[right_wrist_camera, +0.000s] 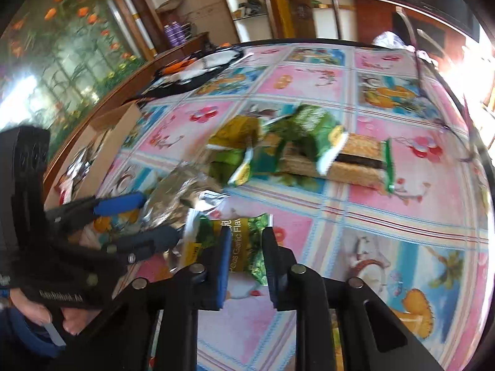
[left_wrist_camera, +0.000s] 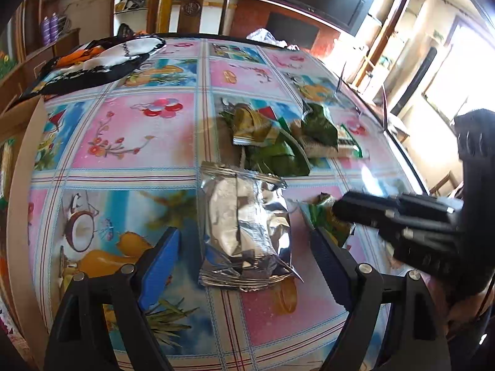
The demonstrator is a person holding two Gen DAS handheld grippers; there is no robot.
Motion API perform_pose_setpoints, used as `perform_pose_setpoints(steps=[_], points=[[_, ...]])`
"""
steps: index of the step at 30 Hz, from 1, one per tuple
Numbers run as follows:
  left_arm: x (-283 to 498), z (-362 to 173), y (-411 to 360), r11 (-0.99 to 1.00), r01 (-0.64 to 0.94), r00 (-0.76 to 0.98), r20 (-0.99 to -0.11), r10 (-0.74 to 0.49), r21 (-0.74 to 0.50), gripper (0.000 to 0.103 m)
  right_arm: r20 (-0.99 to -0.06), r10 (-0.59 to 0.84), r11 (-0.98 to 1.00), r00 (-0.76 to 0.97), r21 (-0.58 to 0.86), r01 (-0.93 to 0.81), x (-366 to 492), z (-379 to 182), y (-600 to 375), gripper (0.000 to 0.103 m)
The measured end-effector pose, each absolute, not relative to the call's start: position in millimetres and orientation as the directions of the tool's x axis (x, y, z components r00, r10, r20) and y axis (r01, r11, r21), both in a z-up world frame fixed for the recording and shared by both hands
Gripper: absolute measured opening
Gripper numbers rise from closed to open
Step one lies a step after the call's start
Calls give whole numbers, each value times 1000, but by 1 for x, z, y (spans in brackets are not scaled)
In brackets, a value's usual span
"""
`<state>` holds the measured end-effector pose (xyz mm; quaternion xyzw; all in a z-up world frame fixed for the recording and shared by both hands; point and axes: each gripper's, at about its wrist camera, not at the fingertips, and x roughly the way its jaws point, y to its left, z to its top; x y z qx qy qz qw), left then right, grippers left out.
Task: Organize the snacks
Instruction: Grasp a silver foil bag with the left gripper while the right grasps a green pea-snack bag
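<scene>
A silver foil snack packet lies on the patterned table between the open fingers of my left gripper, untouched by either blue pad; it also shows in the right wrist view. My right gripper is shut on a green garlic-peas packet, seen from the left wrist view just right of the silver packet. A pile of green and gold snack packets lies farther back mid-table, also in the right wrist view.
An open cardboard box holding packets sits at the table's left edge. A black, white and orange cloth lies at the far left corner. A wooden chair stands behind the table. The flowered tablecloth covers the table.
</scene>
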<state>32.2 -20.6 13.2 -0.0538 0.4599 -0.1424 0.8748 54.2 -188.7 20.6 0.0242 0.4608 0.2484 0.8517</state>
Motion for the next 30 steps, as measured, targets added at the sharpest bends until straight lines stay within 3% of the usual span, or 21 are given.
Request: perform_pose_setpoints(steps=[8, 9, 10, 11, 13, 15, 16, 25, 29, 30], points=[[44, 2, -46, 977, 213, 573, -812, -111, 17, 81, -758, 449, 892, 474, 346, -290, 63, 26, -215, 20], [45, 3, -44, 978, 210, 574, -811, -114, 11, 75, -745, 466, 884, 477, 364, -295, 62, 28, -216, 20], [45, 4, -42, 980, 199, 584, -805, -107, 14, 59, -738, 477, 878, 478, 374, -300, 62, 30, -217, 21], [46, 5, -38, 982, 186, 592, -801, -95, 21, 58, -725, 496, 867, 477, 392, -306, 62, 31, -217, 21], [47, 6, -30, 985, 172, 589, -801, -106, -3, 57, -708, 525, 851, 473, 421, -314, 63, 31, -215, 28], [48, 6, -25, 988, 156, 588, -803, -101, -9, 57, -693, 542, 840, 475, 445, -310, 67, 28, -213, 44], [48, 6, -25, 988, 152, 588, -803, -102, -14, 57, -682, 560, 829, 471, 464, -313, 71, 26, -211, 46], [47, 7, -8, 994, 107, 593, -800, -87, -29, 57, -739, 584, 808, 335, 489, -329, 77, 8, -197, 48], [48, 7, -5, 995, 96, 593, -801, -87, -37, 57, -751, 592, 791, 292, 470, -392, 60, 16, -198, 54], [48, 7, -5, 995, 97, 593, -801, -87, -37, 57, -747, 589, 794, 308, 464, -393, 59, 18, -199, 60]])
